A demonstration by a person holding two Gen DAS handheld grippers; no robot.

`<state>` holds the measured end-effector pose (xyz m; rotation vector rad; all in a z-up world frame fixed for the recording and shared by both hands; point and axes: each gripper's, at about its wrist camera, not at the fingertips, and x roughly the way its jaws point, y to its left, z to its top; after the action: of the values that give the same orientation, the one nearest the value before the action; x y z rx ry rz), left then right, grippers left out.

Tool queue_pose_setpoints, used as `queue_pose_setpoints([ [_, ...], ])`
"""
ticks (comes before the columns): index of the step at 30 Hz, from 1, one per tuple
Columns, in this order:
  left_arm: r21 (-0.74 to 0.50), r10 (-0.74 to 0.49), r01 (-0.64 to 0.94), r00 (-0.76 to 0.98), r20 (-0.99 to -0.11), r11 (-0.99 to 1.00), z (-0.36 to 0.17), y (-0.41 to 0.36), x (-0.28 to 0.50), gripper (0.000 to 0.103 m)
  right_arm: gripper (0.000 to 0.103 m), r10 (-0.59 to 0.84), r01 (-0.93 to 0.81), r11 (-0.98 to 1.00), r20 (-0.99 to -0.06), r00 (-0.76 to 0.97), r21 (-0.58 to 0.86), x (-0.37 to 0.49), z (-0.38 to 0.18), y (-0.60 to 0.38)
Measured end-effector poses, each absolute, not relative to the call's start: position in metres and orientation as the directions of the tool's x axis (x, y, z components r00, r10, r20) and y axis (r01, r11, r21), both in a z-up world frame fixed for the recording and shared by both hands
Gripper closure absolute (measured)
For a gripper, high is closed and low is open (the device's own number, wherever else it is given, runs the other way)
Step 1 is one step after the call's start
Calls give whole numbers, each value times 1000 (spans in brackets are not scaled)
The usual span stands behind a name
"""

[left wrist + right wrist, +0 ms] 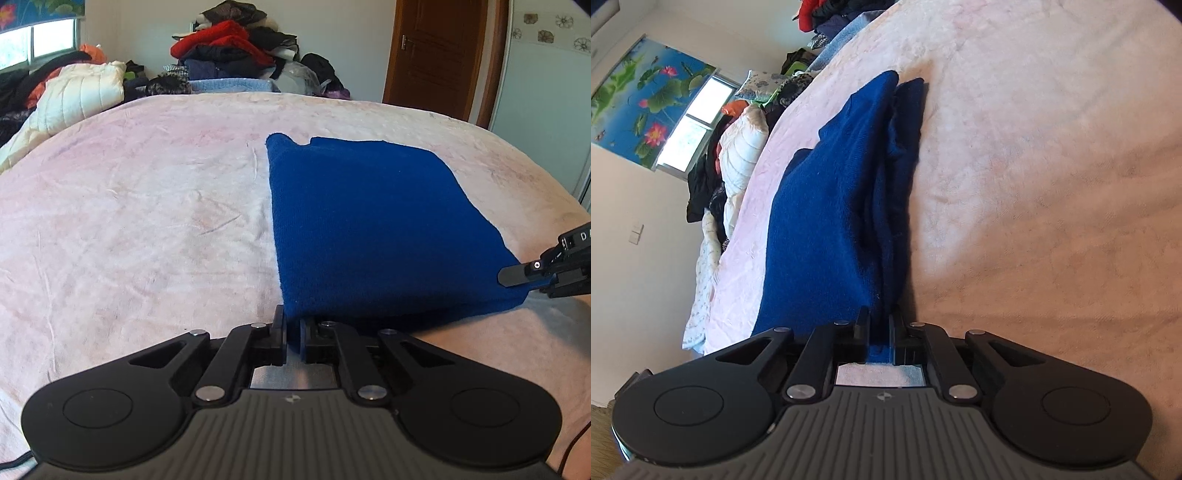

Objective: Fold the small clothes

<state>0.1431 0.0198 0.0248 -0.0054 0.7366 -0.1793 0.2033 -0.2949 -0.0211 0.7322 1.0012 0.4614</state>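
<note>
A blue knitted garment lies folded on the pink bed cover. My left gripper is shut on the garment's near left corner, with blue cloth pinched between the jaws. At the right edge of the left wrist view, my right gripper grips the near right corner. The right wrist view is rolled sideways: the blue garment stretches away in layered folds, and my right gripper is shut on its near edge, blue fabric showing between the jaws.
A heap of clothes in red, black and dark blue is piled behind the bed. A white quilted jacket lies at the far left. A brown door stands at the back right, and a window shows in the right wrist view.
</note>
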Motion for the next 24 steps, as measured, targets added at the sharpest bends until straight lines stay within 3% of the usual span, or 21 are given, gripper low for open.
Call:
queue_pose_setpoints([
  [1,-78,-165,152,727,-667,985,24,21,144,98,95,649,-24,684,-593,476,729,203,-20,-294],
  [2,-73,-162,152,730,-664,986,24,20,143,98,88,645,-20,687,-597,477,727,203,-20,-294],
  [4,-41,-151,165,738,-657,985,25,16,139,97,89,641,1,680,-595,485,734,201,-22,-295],
  [6,-13,-150,187,745,-649,982,28,14,132,94,80,646,19,656,-575,503,754,195,-21,-296],
  [8,15,-143,200,749,-647,980,33,15,122,83,60,622,20,669,-575,531,743,181,-10,-299],
  [10,47,-119,187,777,-618,981,42,26,105,53,46,555,10,725,-592,584,689,160,8,-308],
  [12,71,-74,138,820,-568,988,53,43,88,36,39,470,8,788,-610,638,616,136,27,-320],
  [15,53,-41,82,843,-536,995,67,58,80,36,37,324,11,885,-633,704,465,107,55,-322],
  [20,-87,-125,92,824,-553,992,59,34,90,31,3,135,4,973,-577,806,233,89,62,-267],
  [24,-64,-102,80,795,-598,995,35,8,103,31,4,94,-4,989,-612,786,147,99,27,-230],
])
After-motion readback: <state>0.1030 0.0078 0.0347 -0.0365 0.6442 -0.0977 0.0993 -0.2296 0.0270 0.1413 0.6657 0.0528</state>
